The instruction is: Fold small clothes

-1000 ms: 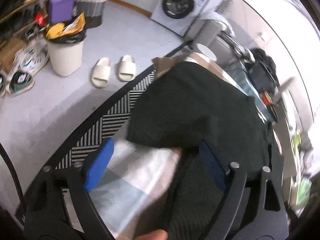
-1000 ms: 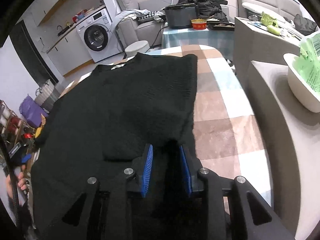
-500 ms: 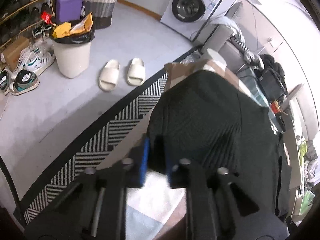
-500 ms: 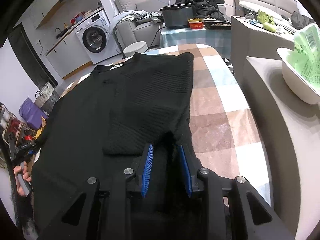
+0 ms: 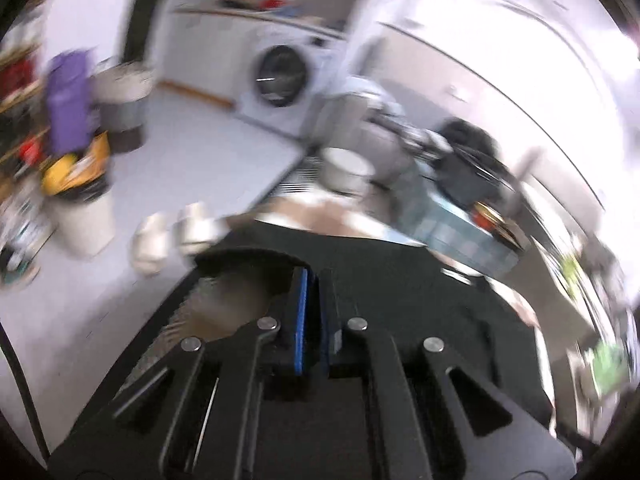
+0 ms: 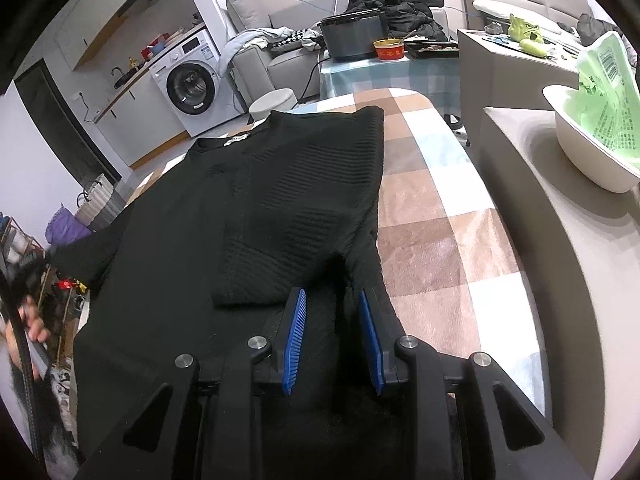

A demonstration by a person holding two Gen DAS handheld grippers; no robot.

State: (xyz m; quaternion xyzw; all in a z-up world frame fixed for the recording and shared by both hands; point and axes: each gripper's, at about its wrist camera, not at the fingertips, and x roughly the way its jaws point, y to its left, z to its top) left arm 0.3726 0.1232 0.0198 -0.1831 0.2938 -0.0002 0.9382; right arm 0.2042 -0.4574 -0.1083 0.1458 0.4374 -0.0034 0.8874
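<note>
two black grippers with blue finger pads work one garment here. the black ribbed knit sweater (image 6: 256, 216) lies spread on a table covered by a checked cloth of tan, white and pale blue squares (image 6: 436, 240), its collar toward the far end and its right side already folded in over the body, with the folded sleeve end lying just ahead of the right claw.

the right gripper (image 6: 334, 340) sits low over the near hem of the sweater with its jaws parted, black knit lying between and under the pads; nothing is pinched.

the left gripper (image 5: 312, 320) has its pads drawn almost together with only a thin dark gap. the left wrist view is smeared by motion, so i cannot tell for certain, but black fabric seems to sit in that gap, and in the right wrist view the sweater's left sleeve (image 6: 80, 256) is pulled up and out past the table's left edge toward that claw (image 6: 28, 276).

beside the table on the right stands a white bowl holding a green plastic bag (image 6: 592, 120) on a grey ledge. beyond the table are a white front-loading washing machine (image 6: 192, 84), a round white stool (image 6: 272, 100) and a grey sofa with dark clothes heaped on it (image 6: 396, 4). the left view also shows a pair of cream slippers (image 5: 172, 236) on the floor near a white waste bin (image 5: 84, 216).
</note>
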